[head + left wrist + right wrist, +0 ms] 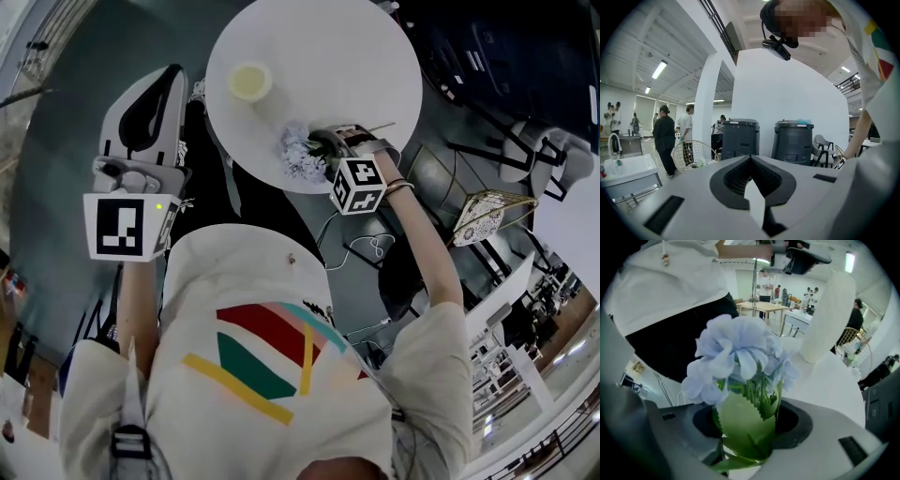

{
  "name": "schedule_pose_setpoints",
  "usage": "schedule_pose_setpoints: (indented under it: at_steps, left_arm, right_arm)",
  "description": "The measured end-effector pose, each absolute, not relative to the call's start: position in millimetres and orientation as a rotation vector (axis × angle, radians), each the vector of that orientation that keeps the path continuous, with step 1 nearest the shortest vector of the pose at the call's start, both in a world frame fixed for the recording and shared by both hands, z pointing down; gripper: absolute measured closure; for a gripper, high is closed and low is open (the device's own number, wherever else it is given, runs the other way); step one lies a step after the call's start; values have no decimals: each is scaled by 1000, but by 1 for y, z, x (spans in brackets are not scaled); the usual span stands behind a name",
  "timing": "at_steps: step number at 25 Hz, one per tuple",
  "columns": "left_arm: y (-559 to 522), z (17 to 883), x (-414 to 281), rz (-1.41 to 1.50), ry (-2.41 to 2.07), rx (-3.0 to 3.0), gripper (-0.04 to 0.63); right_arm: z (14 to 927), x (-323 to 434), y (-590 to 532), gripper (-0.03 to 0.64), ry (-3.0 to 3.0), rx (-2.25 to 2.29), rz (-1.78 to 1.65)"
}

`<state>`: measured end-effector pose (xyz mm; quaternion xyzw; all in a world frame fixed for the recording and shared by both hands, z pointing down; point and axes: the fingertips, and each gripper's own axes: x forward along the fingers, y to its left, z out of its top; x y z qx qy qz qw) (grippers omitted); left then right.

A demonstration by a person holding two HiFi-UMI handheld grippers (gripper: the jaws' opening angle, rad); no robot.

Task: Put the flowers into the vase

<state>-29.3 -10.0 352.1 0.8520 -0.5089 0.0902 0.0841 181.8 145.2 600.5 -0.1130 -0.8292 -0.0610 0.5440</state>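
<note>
A bunch of pale blue flowers [298, 156] with green leaves lies at the near edge of the round white table [356, 56]. My right gripper [323, 148] points steeply down at it. In the right gripper view the blooms [736, 357] fill the middle, and the leaves and stems [745, 423] sit pinched between the jaws of my right gripper [747, 437]. The cream vase [249, 82] stands upright farther back on the table, left of the flowers, and shows as a tall white cylinder [829, 315]. My left gripper [174, 73] is held off the table's left side, shut and empty.
Cables [370, 248] trail over the dark floor below the table. A patterned wire stool [483, 217] and chairs [525, 155] stand to the right. The left gripper view looks across the room at two dark bins [740, 138] and people [663, 136] standing far off.
</note>
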Motion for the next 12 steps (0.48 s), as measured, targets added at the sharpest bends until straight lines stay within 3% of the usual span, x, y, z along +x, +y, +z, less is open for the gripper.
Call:
schedule_pose_setpoints:
  at_steps: [6, 12]
  left_arm:
    - [-8, 333, -42, 213, -1581, 2551, 588]
    - [-12, 326, -58, 174, -1636, 2526, 588]
  right_arm:
    - [551, 154, 121, 364, -2206, 150, 56]
    - [441, 126, 61, 364, -2599, 677, 321]
